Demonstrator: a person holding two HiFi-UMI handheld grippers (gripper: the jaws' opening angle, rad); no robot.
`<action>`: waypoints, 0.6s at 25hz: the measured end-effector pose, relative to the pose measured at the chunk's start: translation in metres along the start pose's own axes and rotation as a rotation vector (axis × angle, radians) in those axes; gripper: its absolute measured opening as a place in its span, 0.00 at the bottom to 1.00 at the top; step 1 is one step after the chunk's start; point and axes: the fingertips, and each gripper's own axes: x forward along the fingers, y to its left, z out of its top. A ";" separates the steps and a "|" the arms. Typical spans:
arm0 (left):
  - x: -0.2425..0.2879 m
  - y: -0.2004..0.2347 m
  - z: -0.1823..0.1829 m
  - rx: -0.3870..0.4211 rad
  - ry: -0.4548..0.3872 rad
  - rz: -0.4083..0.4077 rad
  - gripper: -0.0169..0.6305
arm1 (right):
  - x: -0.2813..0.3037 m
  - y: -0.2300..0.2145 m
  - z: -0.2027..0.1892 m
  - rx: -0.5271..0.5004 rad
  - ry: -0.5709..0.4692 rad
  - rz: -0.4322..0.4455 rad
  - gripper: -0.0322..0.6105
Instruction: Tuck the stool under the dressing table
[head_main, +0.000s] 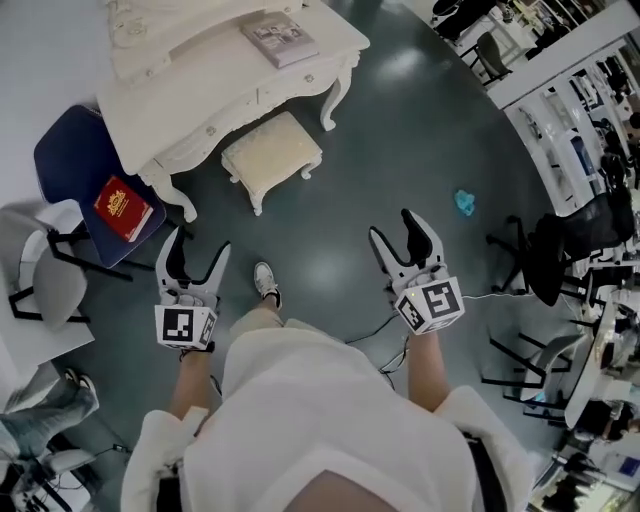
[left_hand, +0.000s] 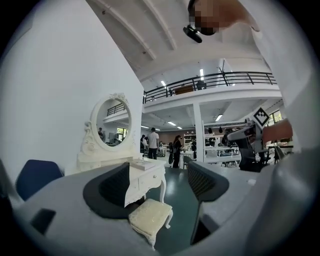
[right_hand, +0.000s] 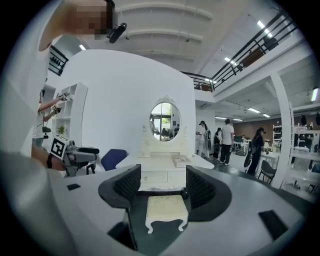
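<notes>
Two open, empty: left claw (head_main: 200, 243), right claw (head_main: 391, 224) | stool (head_main: 272, 148): cream cushion, curved legs

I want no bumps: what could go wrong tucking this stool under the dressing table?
The stool stands in front of the dressing table; pushed off-line, its curved legs could catch the table's front leg. The left gripper and right gripper are open and apart from it; a one-sided shove might spin it.

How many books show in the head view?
2: a grey book on the dressing table, and a red book on the blue chair left of it. More may be hidden elsewhere.
</notes>
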 end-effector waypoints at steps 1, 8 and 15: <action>0.020 0.014 -0.001 -0.010 0.002 -0.009 0.59 | 0.023 -0.006 0.009 -0.015 0.005 0.005 0.46; 0.112 0.053 -0.009 -0.063 0.028 -0.094 0.57 | 0.109 -0.037 0.041 -0.015 0.008 -0.021 0.46; 0.177 0.044 -0.009 -0.067 0.057 -0.137 0.56 | 0.143 -0.083 0.032 0.017 0.038 -0.032 0.46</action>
